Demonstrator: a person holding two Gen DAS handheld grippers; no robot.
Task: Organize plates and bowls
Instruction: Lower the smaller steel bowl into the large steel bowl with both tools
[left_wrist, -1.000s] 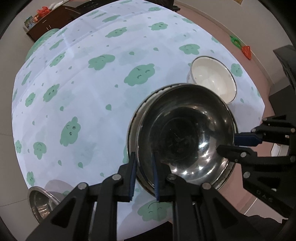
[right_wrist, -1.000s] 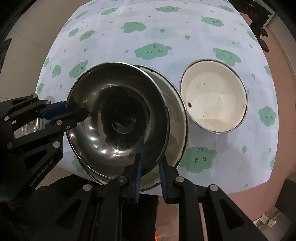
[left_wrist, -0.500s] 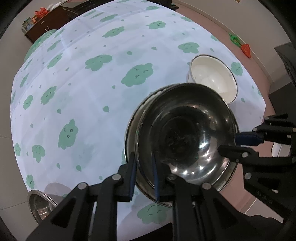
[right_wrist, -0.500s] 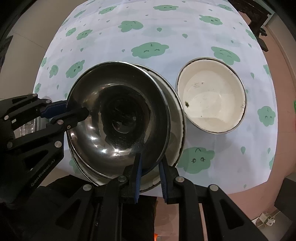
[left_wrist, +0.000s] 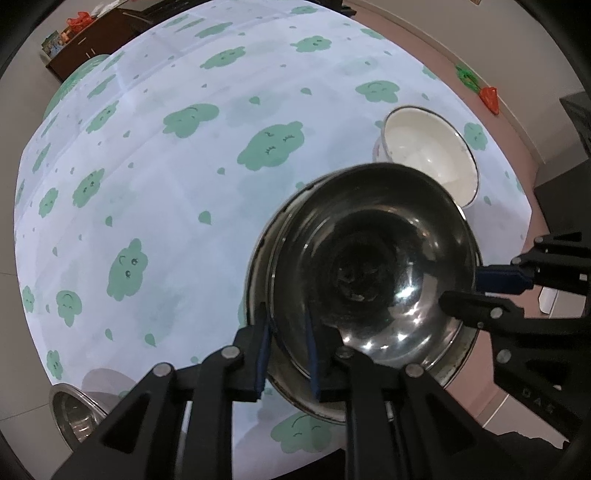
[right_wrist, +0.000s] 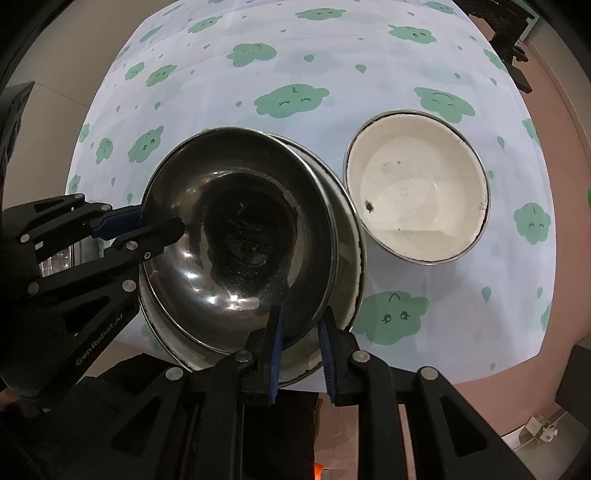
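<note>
A shiny steel bowl (left_wrist: 369, 266) (right_wrist: 236, 229) sits nested in a wider metal bowl (left_wrist: 255, 266) (right_wrist: 351, 258) on the cloud-print tablecloth. My left gripper (left_wrist: 288, 356) (right_wrist: 147, 225) straddles the bowl's near-left rim, one pad inside and one outside. Its jaws are opening slightly with the rim still between them. On the opposite side my right gripper (right_wrist: 301, 350) (left_wrist: 465, 291) is shut on the rim the same way. Both point straight down. A white enamel bowl (left_wrist: 428, 155) (right_wrist: 417, 192) stands empty just beyond the stack.
A small steel bowl (left_wrist: 74, 406) sits at the table's near-left edge. The tablecloth (left_wrist: 147, 184) stretches bare to the far side. Dark furniture (left_wrist: 85, 48) stands beyond the table, and the reddish floor (right_wrist: 535, 387) shows past the near-right edge.
The steel bowl has settled a little lower and more centred in the wider bowl. The left pads stand a trifle further apart. Neither hand has shifted noticeably.
</note>
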